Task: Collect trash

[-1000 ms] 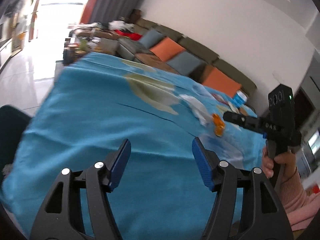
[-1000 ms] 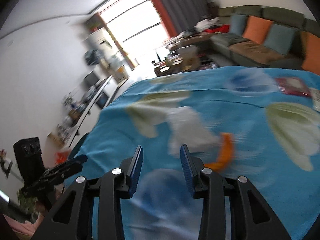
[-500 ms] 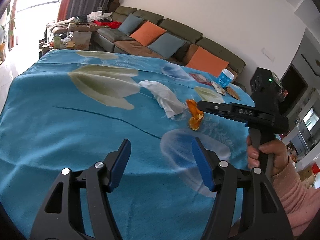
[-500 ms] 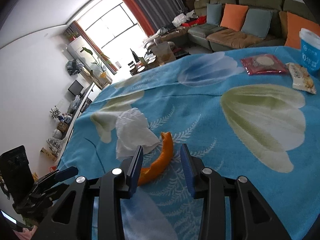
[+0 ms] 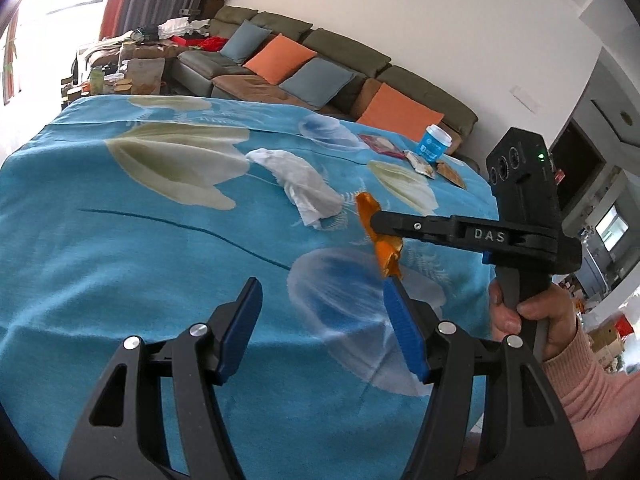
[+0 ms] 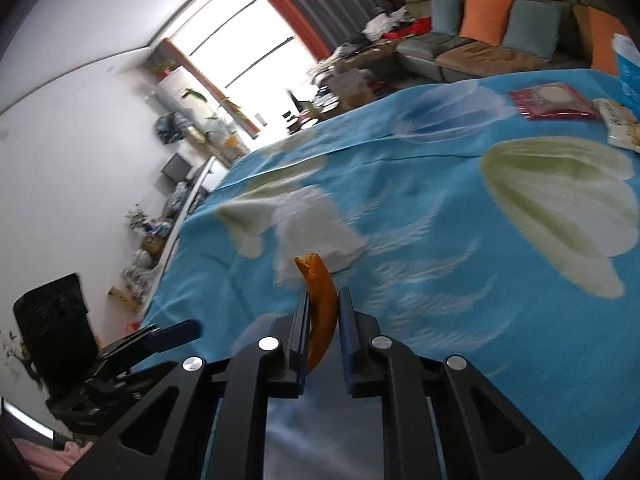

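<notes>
1. Right wrist view: the right gripper (image 6: 323, 312) pinches an orange peel (image 6: 320, 300) between narrow jaws, lifted off the blue blanket (image 6: 440, 240).
2. The left gripper (image 5: 320, 320) hangs wide and empty beside it.
3. Just beyond the peel lies a crumpled tissue (image 5: 300, 184), likely next.
4. No bin shows; the far cup (image 5: 434, 146) hides its contents.

Blue floral blanket (image 5: 120, 264) spread across the surface. Beyond its far edge, an olive sofa (image 5: 344, 50) along the white wall, with orange cushions (image 5: 280, 58) and grey-blue cushions (image 5: 316, 82). Grey curtains (image 6: 304, 4) with an orange strip beside a bright window (image 6: 244, 64). Cluttered low table (image 5: 132, 72) past the far left corner.
</notes>
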`<state>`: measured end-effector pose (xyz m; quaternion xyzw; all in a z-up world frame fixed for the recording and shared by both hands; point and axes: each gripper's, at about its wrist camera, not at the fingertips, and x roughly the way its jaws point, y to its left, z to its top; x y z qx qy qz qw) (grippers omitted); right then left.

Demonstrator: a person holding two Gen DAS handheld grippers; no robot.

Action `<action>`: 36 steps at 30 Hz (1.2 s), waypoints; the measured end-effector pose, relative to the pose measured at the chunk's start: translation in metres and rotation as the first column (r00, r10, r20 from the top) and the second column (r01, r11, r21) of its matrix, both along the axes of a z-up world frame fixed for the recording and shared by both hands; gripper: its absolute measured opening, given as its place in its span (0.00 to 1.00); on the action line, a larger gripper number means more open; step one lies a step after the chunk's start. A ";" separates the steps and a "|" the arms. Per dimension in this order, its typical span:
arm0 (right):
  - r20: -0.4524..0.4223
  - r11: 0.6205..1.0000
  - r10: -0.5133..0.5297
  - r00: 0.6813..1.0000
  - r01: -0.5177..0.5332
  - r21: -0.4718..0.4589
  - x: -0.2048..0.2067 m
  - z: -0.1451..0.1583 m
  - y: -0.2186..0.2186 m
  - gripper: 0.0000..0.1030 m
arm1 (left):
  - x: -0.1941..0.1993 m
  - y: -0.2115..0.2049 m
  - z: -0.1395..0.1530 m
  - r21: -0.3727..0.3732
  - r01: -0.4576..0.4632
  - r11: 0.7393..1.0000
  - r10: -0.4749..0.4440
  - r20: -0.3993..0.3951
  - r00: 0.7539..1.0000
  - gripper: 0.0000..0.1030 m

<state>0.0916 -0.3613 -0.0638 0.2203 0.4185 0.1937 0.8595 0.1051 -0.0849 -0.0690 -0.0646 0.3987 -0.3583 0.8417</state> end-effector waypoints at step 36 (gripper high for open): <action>0.058 0.974 0.042 0.997 -0.028 -0.225 0.056 0.006 0.035 0.37 | -0.008 -0.038 -0.020 0.090 0.073 0.993 -0.070 -0.040 0.997 0.15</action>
